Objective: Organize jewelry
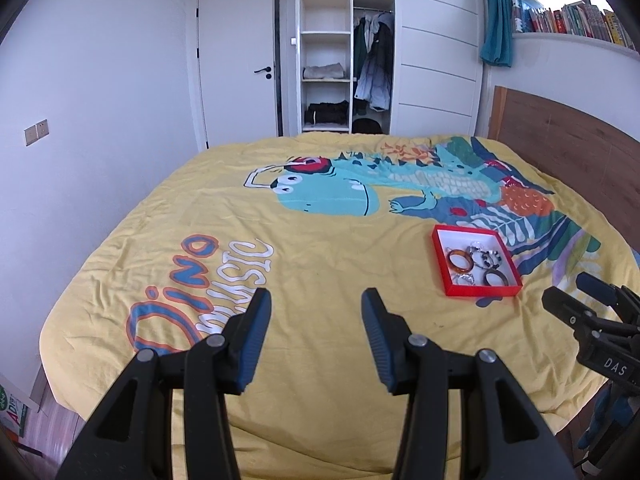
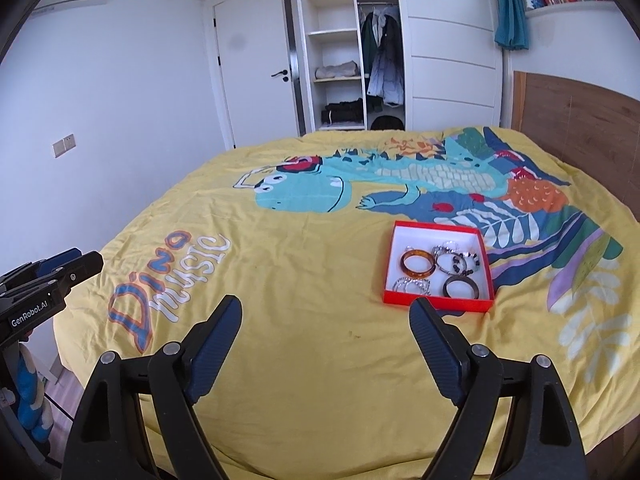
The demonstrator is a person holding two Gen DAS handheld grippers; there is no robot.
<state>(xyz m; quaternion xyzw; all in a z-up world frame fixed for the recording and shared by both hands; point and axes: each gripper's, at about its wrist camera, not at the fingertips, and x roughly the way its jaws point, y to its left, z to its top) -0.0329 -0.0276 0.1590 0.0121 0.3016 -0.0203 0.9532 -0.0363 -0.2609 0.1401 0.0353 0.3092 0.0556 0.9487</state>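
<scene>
A red box point(image 1: 440, 264) with a white inside lies on the yellow bedspread, also in the right wrist view point(image 2: 390, 264). It holds several bracelets: an amber bangle point(image 2: 417, 263), a dark bangle point(image 2: 461, 287), a black-and-white beaded one point(image 2: 460, 262) and a clear crystal one point(image 2: 412, 285). My left gripper point(image 1: 316, 300) is open and empty, above the bedspread left of the box. My right gripper point(image 2: 326, 308) is open and empty, just in front of the box. Each gripper shows at the edge of the other's view point(image 1: 576, 292) point(image 2: 68, 268).
The bed point(image 1: 280, 240) has a dinosaur print and a wooden headboard point(image 1: 560, 140) at right. Behind it stand a white door point(image 1: 236, 68), an open wardrobe point(image 1: 344, 60) with clothes and a bookshelf point(image 1: 572, 20).
</scene>
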